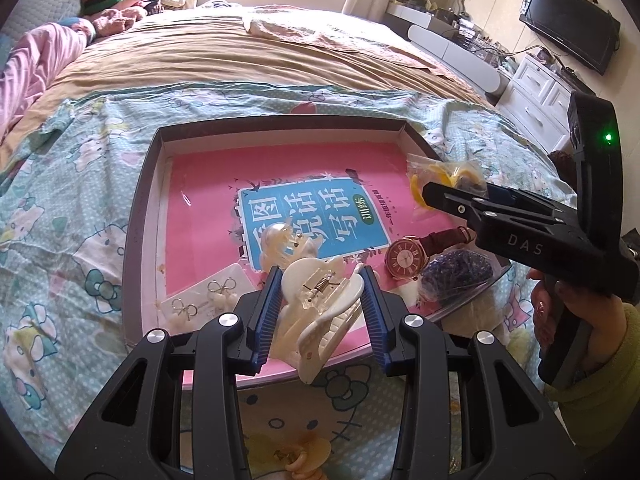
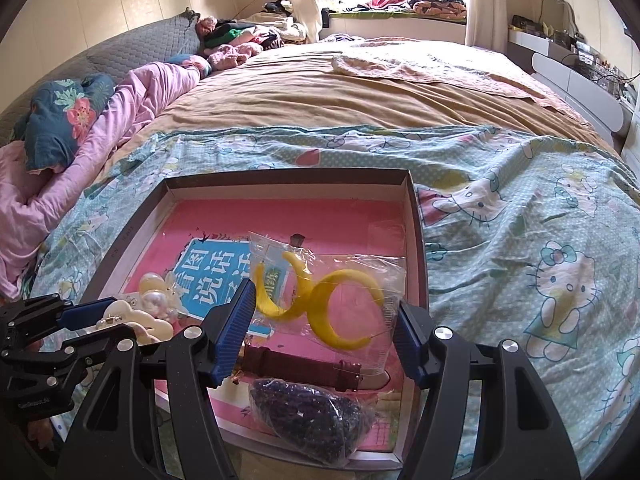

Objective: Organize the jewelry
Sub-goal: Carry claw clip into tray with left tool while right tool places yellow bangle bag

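Observation:
A shallow box tray (image 1: pixel 280 122) (image 2: pixel 288 178) lined with a pink book lies on the bed. My left gripper (image 1: pixel 322 304) is shut on a cream hair claw clip (image 1: pixel 320 320) just above the tray's near edge; from the right wrist it appears at far left (image 2: pixel 86 316). My right gripper (image 2: pixel 324 320) is shut on a clear bag of yellow crescent earrings (image 2: pixel 320 296), held over the tray's right side (image 1: pixel 440 176). In the tray lie a red watch (image 1: pixel 404 260), a bag of purple beads (image 2: pixel 308 416), a card of bow earrings (image 1: pixel 204 296) and a translucent clip (image 1: pixel 280 244).
The tray rests on a Hello Kitty blanket (image 2: pixel 520 240) over a tan bedspread. Pillows and pink bedding (image 2: pixel 120 100) lie at the left. A white dresser (image 1: pixel 536 92) and a TV (image 1: pixel 568 24) stand to the right. A hand (image 1: pixel 576 312) grips the right tool.

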The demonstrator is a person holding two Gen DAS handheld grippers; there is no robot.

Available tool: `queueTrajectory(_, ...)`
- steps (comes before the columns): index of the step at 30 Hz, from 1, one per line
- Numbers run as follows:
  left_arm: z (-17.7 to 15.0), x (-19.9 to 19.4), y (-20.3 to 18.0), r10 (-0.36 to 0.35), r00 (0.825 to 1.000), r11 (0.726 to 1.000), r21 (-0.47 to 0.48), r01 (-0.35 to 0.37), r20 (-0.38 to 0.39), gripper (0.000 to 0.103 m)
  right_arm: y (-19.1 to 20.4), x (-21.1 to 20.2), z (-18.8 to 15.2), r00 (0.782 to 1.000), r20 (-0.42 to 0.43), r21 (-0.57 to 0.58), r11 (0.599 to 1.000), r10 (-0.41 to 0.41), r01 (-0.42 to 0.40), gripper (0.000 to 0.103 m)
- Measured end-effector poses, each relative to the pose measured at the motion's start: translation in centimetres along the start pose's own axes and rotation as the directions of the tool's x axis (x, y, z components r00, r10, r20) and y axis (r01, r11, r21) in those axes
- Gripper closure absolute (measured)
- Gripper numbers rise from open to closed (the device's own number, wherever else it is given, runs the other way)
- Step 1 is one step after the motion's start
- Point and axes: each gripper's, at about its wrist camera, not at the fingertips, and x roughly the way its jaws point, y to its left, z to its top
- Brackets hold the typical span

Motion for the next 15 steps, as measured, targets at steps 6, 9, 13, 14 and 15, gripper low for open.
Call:
queueTrajectory(6, 0.0, 0.3, 0.6, 0.012, 1.0, 1.0, -0.013, -0.012, 0.001, 0.072, 0.1, 1.0, -0.2, 1.0, -0.026, 0.001, 1.0, 0.001, -0.001, 0.04)
queueTrajectory(9, 0.1, 0.2, 0.8, 0.021, 1.0, 1.0, -0.017, -0.021, 0.009, 0.072, 0.2, 1.3, -0.3, 0.999, -0.034, 0.002, 1.0, 0.003, -0.003, 0.04)
queueTrajectory(13, 0.1, 0.1, 0.9, 0.024, 1.0, 0.999, -0.021, -0.024, 0.008, 0.072, 0.4, 1.6, -0.3, 0.999, -0.046, -0.003, 1.0, 0.003, -0.003, 0.039)
queueTrajectory(14, 0.1, 0.1, 1.0, 0.025, 1.0, 0.999, -0.022, -0.025, 0.007, 0.072, 0.4, 1.6, -0.3, 0.999, -0.048, -0.003, 1.0, 0.002, -0.002, 0.039)
queueTrajectory(15, 0.1, 0.2, 1.0, 0.025, 1.0, 0.999, -0.023, -0.025, 0.006, 0.072, 0.4, 1.7, -0.3, 0.999, -0.051, -0.002, 1.0, 0.001, -0.001, 0.039)
